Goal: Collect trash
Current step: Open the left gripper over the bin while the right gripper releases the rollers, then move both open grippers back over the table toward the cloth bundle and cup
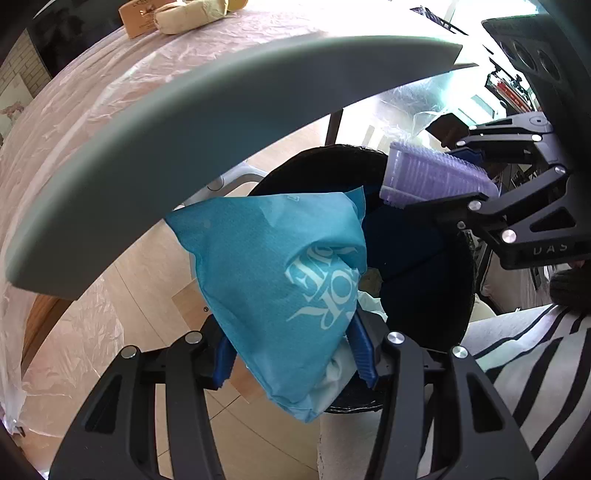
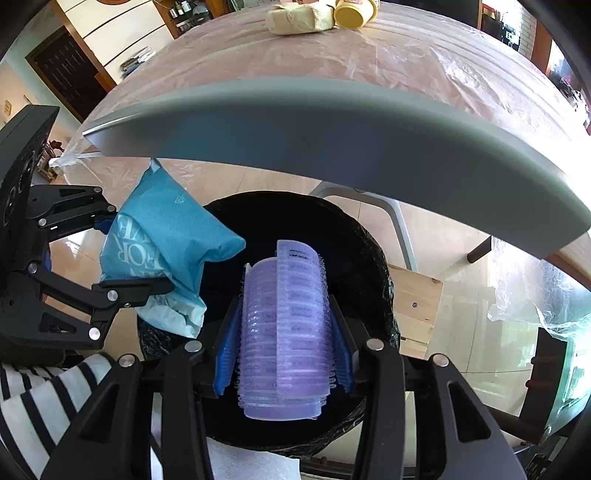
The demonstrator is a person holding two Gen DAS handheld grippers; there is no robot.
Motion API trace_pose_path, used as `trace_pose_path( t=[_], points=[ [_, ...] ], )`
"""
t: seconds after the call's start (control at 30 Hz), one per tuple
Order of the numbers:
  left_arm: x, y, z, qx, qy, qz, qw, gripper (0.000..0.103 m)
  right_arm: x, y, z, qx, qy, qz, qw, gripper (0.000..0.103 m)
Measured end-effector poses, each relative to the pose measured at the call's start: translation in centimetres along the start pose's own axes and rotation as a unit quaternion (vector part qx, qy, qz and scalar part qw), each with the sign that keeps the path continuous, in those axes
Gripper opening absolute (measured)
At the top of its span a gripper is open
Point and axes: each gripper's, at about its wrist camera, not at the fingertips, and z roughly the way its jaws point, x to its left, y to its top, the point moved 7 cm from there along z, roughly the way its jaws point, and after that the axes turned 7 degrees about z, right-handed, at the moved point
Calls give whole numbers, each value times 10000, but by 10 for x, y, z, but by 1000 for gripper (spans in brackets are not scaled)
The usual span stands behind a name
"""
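My left gripper (image 1: 295,354) is shut on a crumpled blue bag with white lettering (image 1: 273,280) and holds it over the near rim of a round black-lined trash bin (image 1: 424,295). The bag also shows in the right wrist view (image 2: 166,236), at the bin's left edge. My right gripper (image 2: 282,354) is shut on a stack of clear purple ribbed plastic cups (image 2: 284,332), held lying over the bin's opening (image 2: 354,236). The cups also show in the left wrist view (image 1: 432,175). Some pale trash lies inside the bin.
A grey table edge (image 1: 184,122) curves just above the bin; the tabletop is covered with plastic film (image 2: 332,62). A wrapped beige packet (image 2: 299,18) and a yellow tub (image 2: 354,13) lie on it. A striped sleeve (image 1: 535,369) is close by. A wooden board (image 2: 417,295) lies beyond the bin.
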Motion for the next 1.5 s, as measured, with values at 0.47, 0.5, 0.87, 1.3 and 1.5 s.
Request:
trace_pose_path(
  t=[0.47,0.5,0.87,1.3,1.5],
  points=[
    [7,-3,8,93,125,171,9997,52,-5,2,7,0,-147,162,9998,43],
    [7,-4,8,97,127,176,9997,52,-6,2,7,-2,-159,159,9997,43],
    [2,-2,9,130,157,292,9994,52,-4,8,12,40,-206,244,9995,43],
    [2,1,5,0,148,437,9989,59,-7,13,14,82,-168,357,9992,44],
    [3,0,-6,-118,-160,324,9993,88,-10,9,-1,6,63,511,9987,77]
  ],
)
